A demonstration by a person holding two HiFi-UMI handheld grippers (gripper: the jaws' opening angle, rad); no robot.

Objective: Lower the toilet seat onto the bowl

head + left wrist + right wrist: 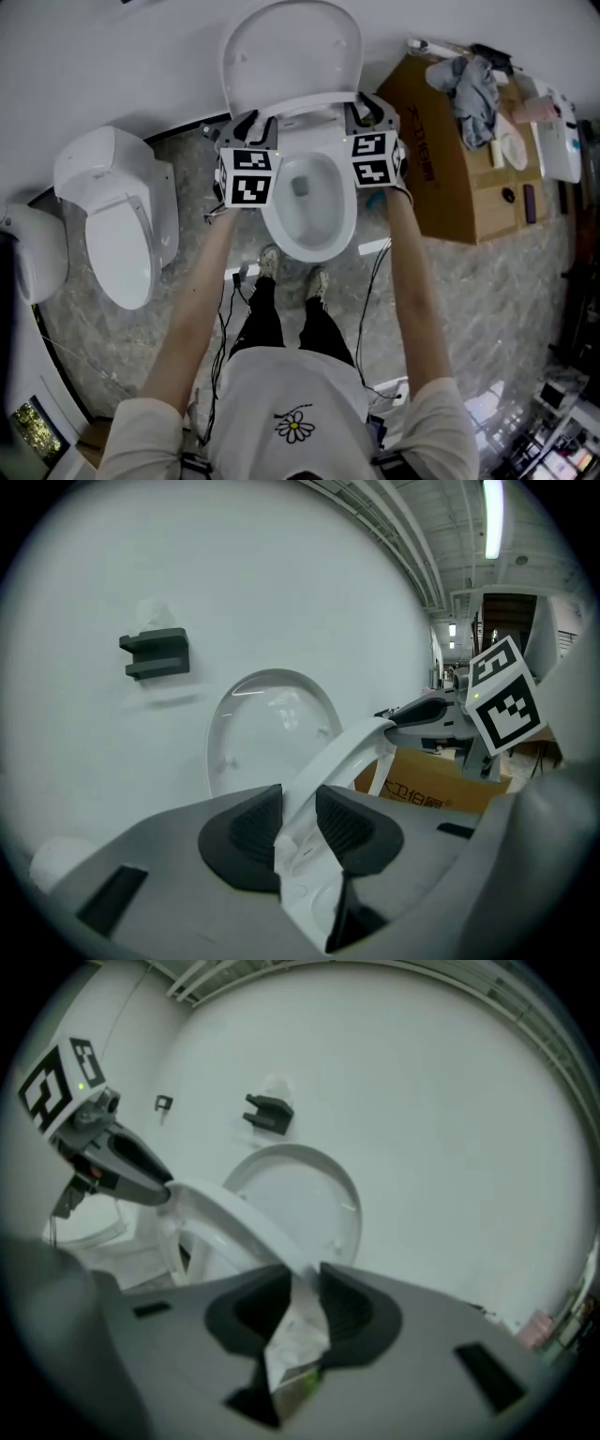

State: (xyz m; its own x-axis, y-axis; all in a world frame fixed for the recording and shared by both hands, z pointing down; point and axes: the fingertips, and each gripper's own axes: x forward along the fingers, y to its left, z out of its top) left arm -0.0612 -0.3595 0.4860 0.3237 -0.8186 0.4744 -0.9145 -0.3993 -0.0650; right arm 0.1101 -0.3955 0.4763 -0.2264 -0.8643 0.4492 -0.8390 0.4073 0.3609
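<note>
Toilet seat point(312, 101) held partway down, above the bowl point(279, 236)
Left gripper point(251, 124) and right gripper point(367, 112) clamp its sides; next, ease it down onto the bowl.

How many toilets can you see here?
2: the middle toilet, with its lid up, and the left toilet, with its lid closed. A white shape at the far left edge is cut off and may be a third.

A workshop or test hall rather than a home bathroom: an open toilet point(309, 202) and a closed toilet point(117, 220) stand side by side on a marbled floor point(487, 300), beside a cluttered cardboard box point(450, 178), under an industrial ceiling point(441, 546) with a strip light point(492, 517).
</note>
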